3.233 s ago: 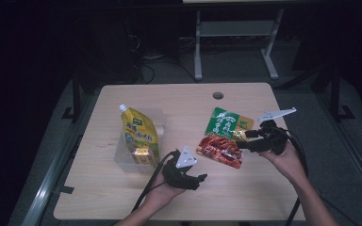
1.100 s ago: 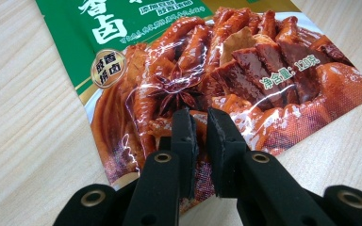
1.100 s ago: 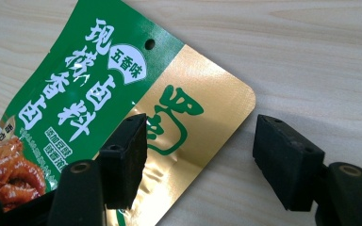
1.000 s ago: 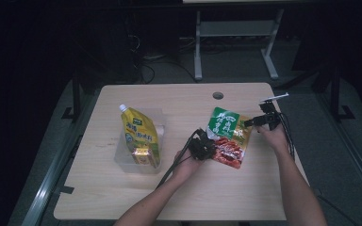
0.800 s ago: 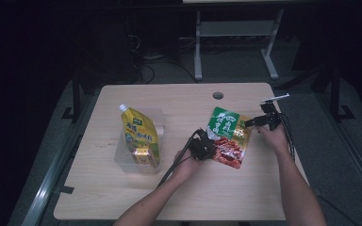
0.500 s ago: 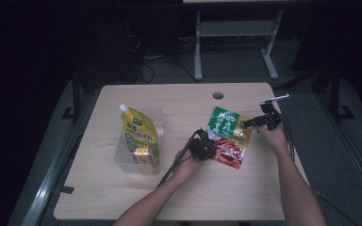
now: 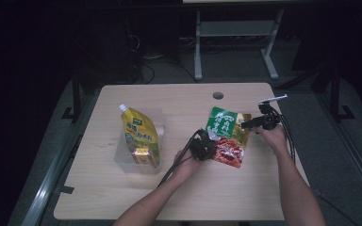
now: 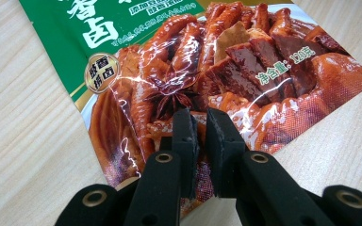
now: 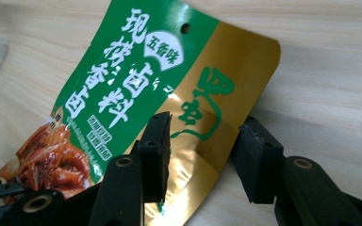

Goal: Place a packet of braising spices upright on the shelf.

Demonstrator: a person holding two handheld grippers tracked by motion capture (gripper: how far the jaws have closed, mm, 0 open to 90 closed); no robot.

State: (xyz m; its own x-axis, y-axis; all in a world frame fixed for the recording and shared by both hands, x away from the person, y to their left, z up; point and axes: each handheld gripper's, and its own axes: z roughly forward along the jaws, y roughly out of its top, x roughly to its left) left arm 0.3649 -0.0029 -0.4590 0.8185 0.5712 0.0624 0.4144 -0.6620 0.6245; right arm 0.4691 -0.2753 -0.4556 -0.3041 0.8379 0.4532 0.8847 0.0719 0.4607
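A green, gold and red food packet [image 7: 226, 135] lies at the table's right of centre. My left gripper [image 7: 208, 147] is at its near left corner. In the left gripper view the jaws [image 8: 201, 136] are shut on the packet's red printed edge [image 8: 217, 61]. My right gripper [image 7: 246, 124] reaches in from the right at the packet's gold side. Its jaws [image 9: 202, 146] have just been closing. They still stand apart, with the raised gold edge of the packet [image 9: 136, 84] between them and no pad pressing on it.
A yellow spouted pouch [image 7: 139, 137] stands in a clear plastic container [image 7: 122, 157] on the left half of the wooden table [image 7: 169, 197]. A round cable hole [image 7: 218, 95] is near the far edge. Desk legs and cables sit on the dark floor behind.
Since the earliest frame my left gripper has moved right and up onto the packet's near corner, and my right hand has shifted farther back. Over the last second both hands stay put.
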